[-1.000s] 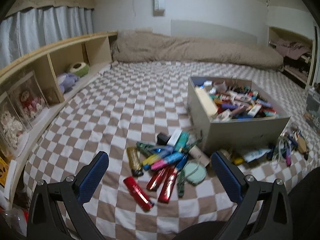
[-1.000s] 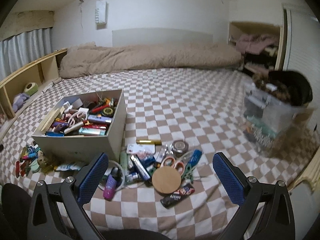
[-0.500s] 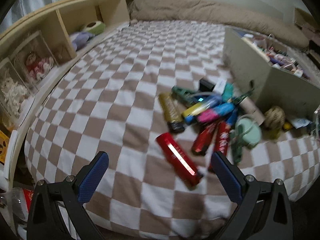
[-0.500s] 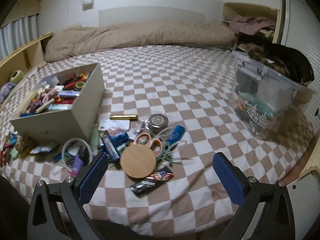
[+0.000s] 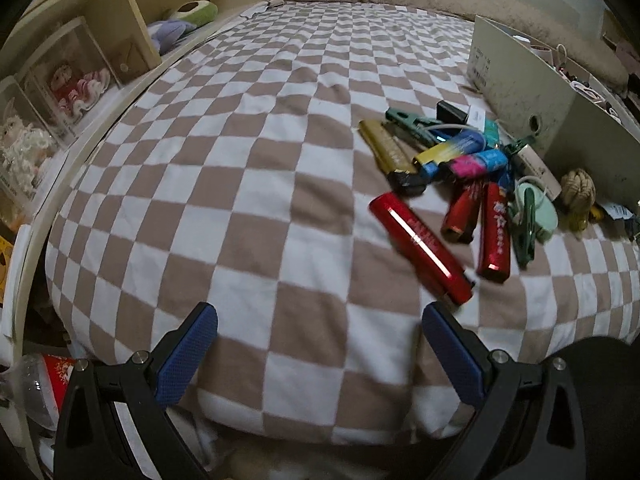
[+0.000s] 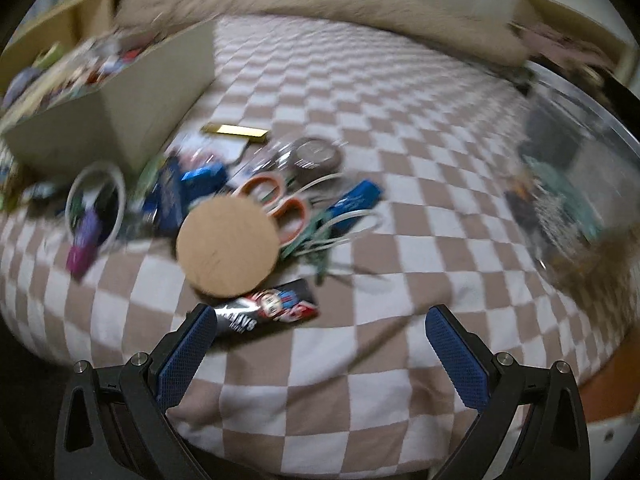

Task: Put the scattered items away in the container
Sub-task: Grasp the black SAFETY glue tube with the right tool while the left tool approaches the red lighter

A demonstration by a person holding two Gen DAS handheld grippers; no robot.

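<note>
Right wrist view motion-blurred throughout: container (image 6: 120,108) contents unreadable, clear bin (image 6: 568,168) at right edge smeared. Round wooden lid (image 6: 227,245) covers part of the scissors (image 6: 276,204). Left wrist view: container (image 5: 532,92) cut by right edge, interior mostly hidden behind its wall.

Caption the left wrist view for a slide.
Open left gripper above checkered bedspread, nearing a long red metallic tube beside the beige storage box.
</note>
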